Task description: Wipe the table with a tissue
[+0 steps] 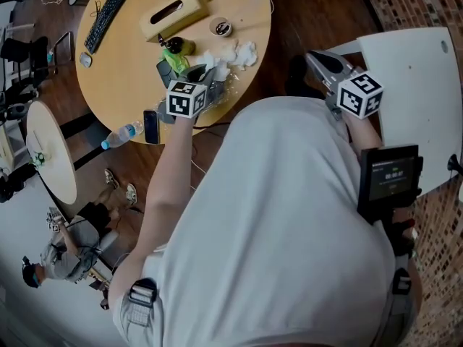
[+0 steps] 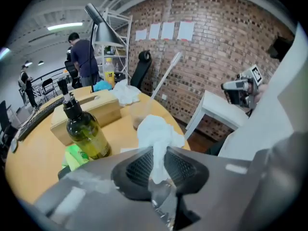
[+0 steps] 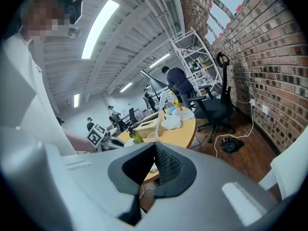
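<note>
**A:** What takes up most of the head view?

**B:** A round table of light wood [image 1: 123,78], at 11 o'clock in the picture. A white rectangular tabletop [image 1: 423,100] stands at 3 o'clock, well apart from it.

**A:** And on the round one?

**B:** A long black keyboard [image 1: 108,9] lies along its 10 o'clock rim. A flat wooden tissue box with a slot [image 1: 173,13] sits at 12 o'clock, and loose crumpled white tissues [image 1: 242,53] lie at 4 o'clock. In the left gripper view, a dark olive glass bottle with a black pump [image 2: 84,129] stands upright between the box and the gripper. A bright green packet [image 2: 74,158] lies at its foot.

**A:** The grippers?

**B:** The left gripper [image 2: 159,165] is over the table's 5 o'clock edge, pointing steeply down. Its jaws are clamped on a white tissue [image 2: 156,131]. The paper runs up between the ribbed pads and bunches out beyond them. Whether its far end touches the wood I cannot tell. The right gripper [image 3: 153,163] is at 2 o'clock in the head view, off the round table and over dark floor. Its jaws stand apart with nothing between them.

**A:** Anything smaller?

**B:** A black phone [image 1: 150,126] and a clear plastic water bottle [image 1: 119,136] lie side by side at the table's 7 o'clock rim.
</note>
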`<state>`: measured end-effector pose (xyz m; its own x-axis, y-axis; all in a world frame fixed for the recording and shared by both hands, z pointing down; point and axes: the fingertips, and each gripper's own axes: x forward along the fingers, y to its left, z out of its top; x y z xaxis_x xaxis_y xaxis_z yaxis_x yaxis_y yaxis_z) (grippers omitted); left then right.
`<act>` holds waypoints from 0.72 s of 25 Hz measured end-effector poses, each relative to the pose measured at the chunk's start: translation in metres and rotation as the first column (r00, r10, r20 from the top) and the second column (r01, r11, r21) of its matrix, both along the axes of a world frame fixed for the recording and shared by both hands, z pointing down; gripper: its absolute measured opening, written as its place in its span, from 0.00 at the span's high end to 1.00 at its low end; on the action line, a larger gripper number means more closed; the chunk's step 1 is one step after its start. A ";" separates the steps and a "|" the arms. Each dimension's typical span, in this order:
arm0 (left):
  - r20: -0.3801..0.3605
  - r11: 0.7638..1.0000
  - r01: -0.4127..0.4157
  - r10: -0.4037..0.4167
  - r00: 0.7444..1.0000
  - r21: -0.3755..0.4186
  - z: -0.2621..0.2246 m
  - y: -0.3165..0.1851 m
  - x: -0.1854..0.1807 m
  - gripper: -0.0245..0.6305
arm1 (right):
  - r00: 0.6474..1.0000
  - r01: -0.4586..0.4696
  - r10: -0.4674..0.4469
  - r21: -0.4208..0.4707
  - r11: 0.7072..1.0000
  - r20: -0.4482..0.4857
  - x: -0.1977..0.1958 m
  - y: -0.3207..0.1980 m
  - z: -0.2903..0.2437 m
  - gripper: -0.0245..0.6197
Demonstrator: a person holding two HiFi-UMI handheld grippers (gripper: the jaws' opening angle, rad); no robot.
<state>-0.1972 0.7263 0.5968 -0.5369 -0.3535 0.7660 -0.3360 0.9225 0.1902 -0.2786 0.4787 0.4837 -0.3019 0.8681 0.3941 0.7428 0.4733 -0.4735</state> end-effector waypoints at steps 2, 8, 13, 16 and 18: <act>0.051 0.999 0.001 -0.003 0.999 0.042 -0.016 -0.011 -0.005 0.84 | 1.000 -0.009 0.009 -0.001 1.000 -0.002 -0.002 0.000 0.002 0.95; 0.208 0.976 -0.103 0.061 0.976 0.193 -0.064 -0.074 -0.003 0.85 | 0.995 -0.091 0.089 0.030 0.995 0.047 0.031 -0.018 -0.009 0.95; 0.241 0.929 -0.233 0.166 0.956 0.287 -0.065 -0.124 0.002 0.85 | 0.984 -0.174 0.172 0.059 0.983 0.036 0.056 -0.046 -0.008 0.95; 0.262 0.901 -0.299 0.221 0.940 0.314 -0.070 -0.153 0.003 0.85 | 0.971 -0.235 0.233 0.067 0.970 0.046 0.069 -0.070 -0.011 0.95; 0.276 0.877 -0.356 0.272 0.922 0.322 -0.074 -0.176 0.002 0.85 | 0.957 -0.287 0.283 0.071 0.955 0.059 0.081 -0.089 -0.016 0.95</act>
<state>-0.1951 0.5501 0.5231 -0.4874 -0.7593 0.4312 -0.6673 0.6424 0.3768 -0.1975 0.3901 0.4681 -0.5522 0.7102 0.4366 0.5924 0.7028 -0.3939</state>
